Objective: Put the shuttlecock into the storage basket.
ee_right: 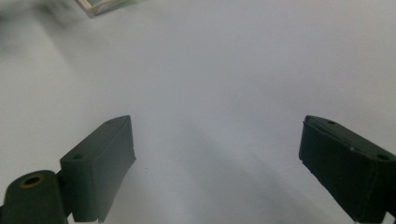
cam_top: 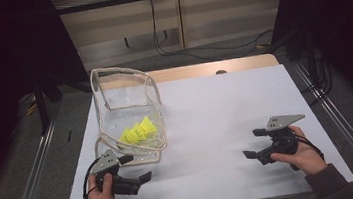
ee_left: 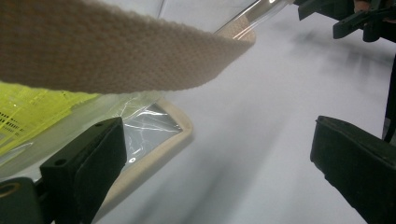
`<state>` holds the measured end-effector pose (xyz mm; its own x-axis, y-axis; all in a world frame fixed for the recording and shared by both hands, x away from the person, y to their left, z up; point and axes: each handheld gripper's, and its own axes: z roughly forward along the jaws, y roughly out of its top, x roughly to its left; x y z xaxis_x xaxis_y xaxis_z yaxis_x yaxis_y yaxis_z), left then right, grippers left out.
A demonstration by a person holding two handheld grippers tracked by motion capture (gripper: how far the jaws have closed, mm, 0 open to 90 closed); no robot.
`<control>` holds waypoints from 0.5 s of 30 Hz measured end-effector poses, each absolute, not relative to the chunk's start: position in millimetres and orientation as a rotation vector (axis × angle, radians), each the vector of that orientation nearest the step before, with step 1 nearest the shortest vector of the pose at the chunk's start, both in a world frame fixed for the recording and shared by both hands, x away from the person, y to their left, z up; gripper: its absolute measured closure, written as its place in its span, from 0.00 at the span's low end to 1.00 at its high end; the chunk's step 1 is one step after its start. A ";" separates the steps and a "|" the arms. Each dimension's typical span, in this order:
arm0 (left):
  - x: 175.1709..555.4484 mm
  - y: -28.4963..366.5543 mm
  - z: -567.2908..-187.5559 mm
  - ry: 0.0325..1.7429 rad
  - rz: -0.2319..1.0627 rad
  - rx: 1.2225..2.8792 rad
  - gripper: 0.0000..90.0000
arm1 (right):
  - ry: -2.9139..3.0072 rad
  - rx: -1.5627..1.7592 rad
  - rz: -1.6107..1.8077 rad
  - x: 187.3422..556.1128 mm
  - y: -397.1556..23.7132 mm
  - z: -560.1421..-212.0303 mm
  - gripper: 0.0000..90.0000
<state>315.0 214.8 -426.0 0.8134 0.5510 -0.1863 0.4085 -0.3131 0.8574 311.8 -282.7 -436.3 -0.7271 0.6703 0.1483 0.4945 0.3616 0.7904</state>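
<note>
A clear plastic bag (cam_top: pixel 126 105) with beige trim stands open on the left of the white table (cam_top: pixel 216 110). Yellow mesh-like items (cam_top: pixel 139 131) lie in its bottom. My left gripper (cam_top: pixel 137 167) is open just in front of the bag's near corner, holding nothing. In the left gripper view the bag's beige strap (ee_left: pixel 116 51) crosses close overhead, and the yellow items (ee_left: pixel 28 112) show through the plastic beside the left jaw. My right gripper (cam_top: pixel 253 143) is open at the near right, over bare table, pointing left. Its view has the gripper (ee_right: pixel 217 158) wide apart with nothing between.
The table's front edge lies just below both hands. Metal frame rails (cam_top: pixel 36 166) run along both sides of the table. Cables (cam_top: pixel 194 49) trail on the floor behind. A corner of the bag (ee_right: pixel 102 5) shows at the top left of the right gripper view.
</note>
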 end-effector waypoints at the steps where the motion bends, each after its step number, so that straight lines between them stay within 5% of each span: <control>1: 315.0 214.8 -425.9 0.716 0.170 1.950 0.04 | 2.417 1.049 1.300 311.7 -283.1 -436.1 0.11; 15: 315.0 213.4 -426.2 0.714 0.170 1.947 0.04 | 2.399 1.053 1.303 310.9 -285.8 -434.9 0.11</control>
<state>315.0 213.4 -426.2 0.8150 0.5489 -0.1857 0.4065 -0.3133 0.8582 310.9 -285.8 -434.9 -0.7209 0.6785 0.1412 0.4877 0.3519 0.7989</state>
